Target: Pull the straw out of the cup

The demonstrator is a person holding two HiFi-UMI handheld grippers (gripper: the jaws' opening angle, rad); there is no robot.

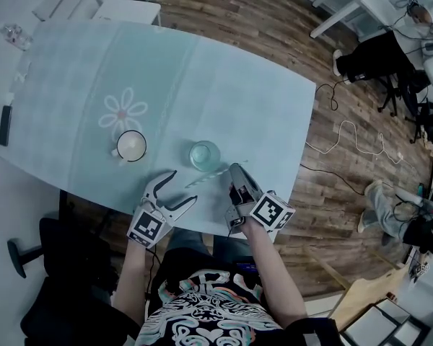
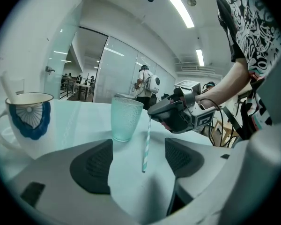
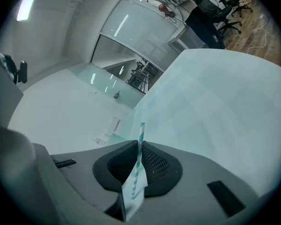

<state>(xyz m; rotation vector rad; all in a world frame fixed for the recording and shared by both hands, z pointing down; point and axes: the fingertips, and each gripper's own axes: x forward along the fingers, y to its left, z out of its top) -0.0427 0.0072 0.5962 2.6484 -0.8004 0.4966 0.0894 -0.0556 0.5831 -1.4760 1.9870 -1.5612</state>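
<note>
Room: wood floor (image 1: 260, 20) around a table (image 1: 274, 114); a white cable (image 1: 353, 139) snakes over the boards at the right, near seated people.
Table: covered by a pale teal cloth with a white flower print (image 1: 123, 111); a dark flat bar (image 1: 5, 125) lies at its left edge.
Cup (image 1: 204, 154): clear teal glass, upright near the table's near edge, nothing in it; in the left gripper view it (image 2: 126, 118) stands just beyond the jaws.
Mug (image 1: 131, 146): white with a blue pattern (image 2: 28, 116), upright, left of the cup and apart from it.
Straw (image 1: 206, 177): teal-and-white striped, fully out of the cup, just beside it on the near side. It hangs (image 2: 146, 144) slanting from the right gripper's tip, free end low over the cloth; whether it touches cannot be told.
Right gripper (image 1: 236, 171): clenched on the straw's upper end, which is pinched (image 3: 139, 144) between the two pads and pokes out past them; held right of the cup, tilted down.
Left gripper (image 1: 182, 187): released, jaws spread wide, nothing gripped; it sits at the near edge, aimed at the cup, with the straw's free end seen in the gap between its pads (image 2: 91, 165).
</note>
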